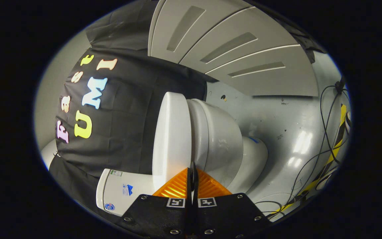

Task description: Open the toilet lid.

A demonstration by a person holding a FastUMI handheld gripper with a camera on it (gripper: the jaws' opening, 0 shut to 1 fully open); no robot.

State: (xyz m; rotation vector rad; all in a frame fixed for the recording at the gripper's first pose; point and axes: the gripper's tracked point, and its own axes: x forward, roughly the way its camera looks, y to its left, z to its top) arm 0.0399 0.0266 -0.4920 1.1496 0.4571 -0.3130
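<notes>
With its fingers pressed together, the claw point(192, 172) meets the closed toilet lid point(171, 139).

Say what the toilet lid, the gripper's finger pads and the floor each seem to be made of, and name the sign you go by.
Toilet lid: probably hard plastic, smooth white, softly glossy.
Finger pads of the gripper, shut together at the lid's edge: likely orange rubber or soft plastic, finely ribbed.
Floor: grey, perhaps painted or coated, since it mirrors the lights and shows scuffs.
</notes>
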